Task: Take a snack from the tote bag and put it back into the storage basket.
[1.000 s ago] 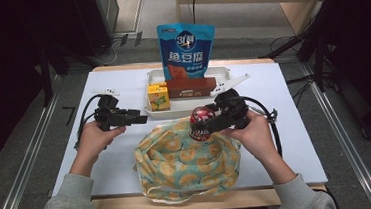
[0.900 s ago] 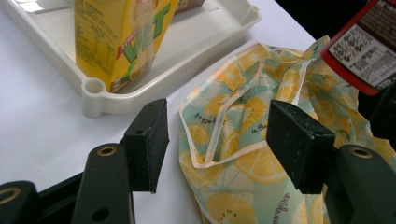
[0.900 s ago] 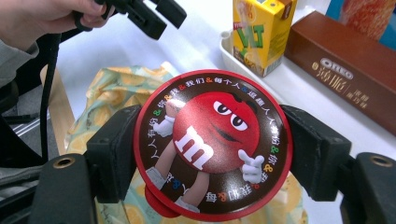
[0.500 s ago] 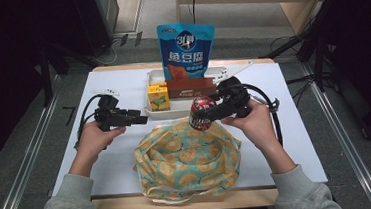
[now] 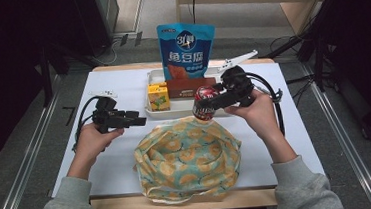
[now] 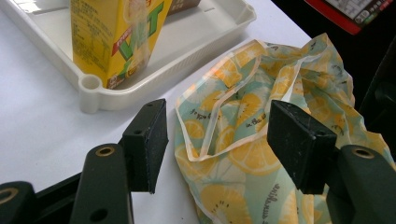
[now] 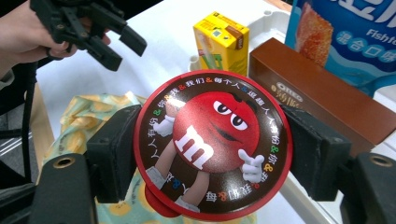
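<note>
Red-rimmed round candy tub (image 7: pixel 213 144) clamped in the right gripper (image 5: pixel 212 102), above the far edge of the fabric bag (image 5: pixel 187 157).

The tub lid carries a red M&M character with a white "m" and a ring of Chinese characters with "&" signs; both jaws press against its rim. It sits in the air between the bag and the white tray (image 5: pixel 174 110). The bag, printed with lemon and kiwi slices, lies crumpled at the near table edge. The tray holds a yellow drink carton (image 7: pixel 219 39) marked "VIT" in the left gripper view, a brown box (image 7: pixel 322 105) labelled "OREO", and a blue snack pouch (image 5: pixel 187 51) reading "Fishte". The left gripper (image 5: pixel 137 121) hovers just left of the bag, jaws spread and holding nothing.
</note>
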Available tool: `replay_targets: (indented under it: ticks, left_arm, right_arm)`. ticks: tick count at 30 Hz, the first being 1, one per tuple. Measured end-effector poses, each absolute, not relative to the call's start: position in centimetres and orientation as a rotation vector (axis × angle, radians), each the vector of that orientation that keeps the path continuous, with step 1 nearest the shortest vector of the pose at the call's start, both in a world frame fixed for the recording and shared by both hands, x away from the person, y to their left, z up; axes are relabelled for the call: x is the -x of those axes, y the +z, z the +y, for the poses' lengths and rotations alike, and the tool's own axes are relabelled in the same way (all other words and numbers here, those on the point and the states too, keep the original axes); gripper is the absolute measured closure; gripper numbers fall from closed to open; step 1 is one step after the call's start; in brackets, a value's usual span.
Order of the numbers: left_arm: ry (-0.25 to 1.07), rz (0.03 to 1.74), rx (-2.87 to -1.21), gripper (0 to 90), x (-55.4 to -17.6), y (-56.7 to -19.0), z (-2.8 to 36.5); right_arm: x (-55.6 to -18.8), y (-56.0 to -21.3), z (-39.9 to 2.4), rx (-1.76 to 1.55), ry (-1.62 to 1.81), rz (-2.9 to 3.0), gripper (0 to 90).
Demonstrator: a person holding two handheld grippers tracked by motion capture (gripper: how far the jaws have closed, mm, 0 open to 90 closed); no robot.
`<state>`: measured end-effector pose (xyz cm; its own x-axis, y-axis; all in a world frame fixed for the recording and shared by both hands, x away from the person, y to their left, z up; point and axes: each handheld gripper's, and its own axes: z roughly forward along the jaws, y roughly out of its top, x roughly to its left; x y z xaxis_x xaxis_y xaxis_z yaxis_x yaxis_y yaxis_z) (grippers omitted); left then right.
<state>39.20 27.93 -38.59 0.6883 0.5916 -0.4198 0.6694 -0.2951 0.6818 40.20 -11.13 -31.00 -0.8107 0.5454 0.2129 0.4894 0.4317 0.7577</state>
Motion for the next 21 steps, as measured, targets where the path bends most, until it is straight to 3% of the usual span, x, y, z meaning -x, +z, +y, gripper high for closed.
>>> replay_targets:
  ticks: [21]
  left_arm:
    - [-0.108,0.963,-2.0,38.4,-38.7,-38.7,28.1]
  right_arm:
    - [-42.7,-31.5,-11.5,-0.98,1.327,2.577,27.0]
